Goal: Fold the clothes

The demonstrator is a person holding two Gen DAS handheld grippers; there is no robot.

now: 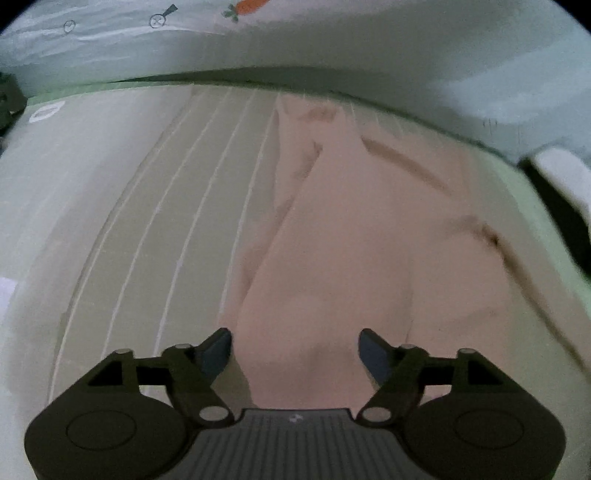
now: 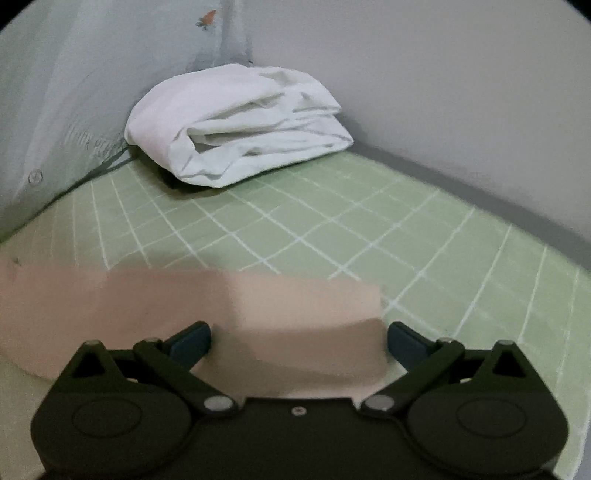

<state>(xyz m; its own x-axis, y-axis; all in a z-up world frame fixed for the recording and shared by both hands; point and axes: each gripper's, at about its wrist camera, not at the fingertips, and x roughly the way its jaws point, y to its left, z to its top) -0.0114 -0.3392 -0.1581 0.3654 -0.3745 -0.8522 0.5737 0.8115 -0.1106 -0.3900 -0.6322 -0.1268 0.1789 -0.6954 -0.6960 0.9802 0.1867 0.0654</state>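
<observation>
A pale pink garment (image 1: 351, 236) lies spread on the bed, blurred by motion, with folds along its left edge. My left gripper (image 1: 295, 354) is open just above its near part, fingers apart and empty. In the right wrist view a folded end of the same pink garment (image 2: 236, 310) lies flat on the green checked sheet (image 2: 424, 236). My right gripper (image 2: 299, 343) is open over that end, its fingers to either side of the cloth, not clamped on it.
A folded white cloth (image 2: 240, 122) sits in the far corner against the wall (image 2: 461, 92). A light curtain with a carrot print (image 1: 247, 7) hangs behind the bed. White striped bedding (image 1: 166, 206) lies left of the pink garment.
</observation>
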